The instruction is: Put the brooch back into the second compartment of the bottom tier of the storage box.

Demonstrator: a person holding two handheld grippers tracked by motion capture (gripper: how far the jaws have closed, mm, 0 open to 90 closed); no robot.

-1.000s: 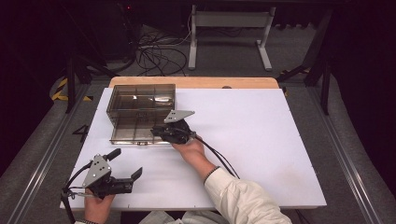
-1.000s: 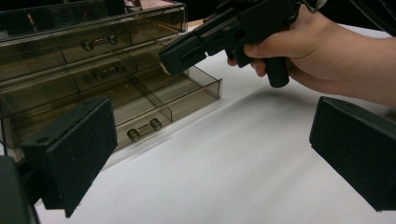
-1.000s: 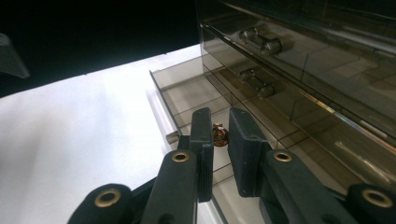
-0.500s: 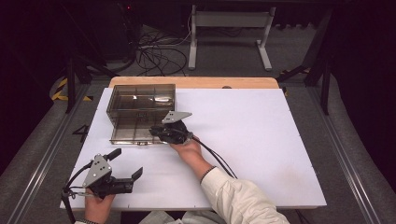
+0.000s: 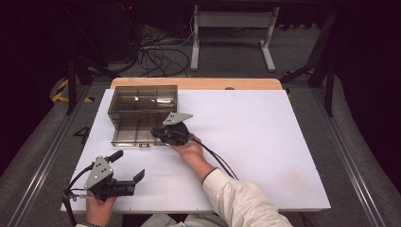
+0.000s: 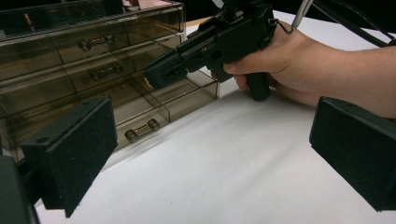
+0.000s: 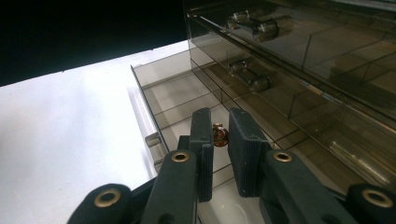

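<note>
Right gripper (image 7: 216,140) poised over the open bottom drawer (image 7: 177,100), jaws narrowed around a small brownish object (image 7: 219,133) at twelve o'clock; left gripper (image 6: 210,154) wide, empty.

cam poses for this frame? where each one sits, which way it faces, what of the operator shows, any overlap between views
High view: above the person's side, facing forward and down on the white table; both forearms, left gripper, right gripper.
Left gripper view: rides the left gripper, low over the table, jaws wide apart, facing the drawer organizer and right hand.
Right gripper view: rides the right gripper, over the open bottom drawer, jaws nearly closed around a small brownish item.
Shared: all three show the organizer.
</note>
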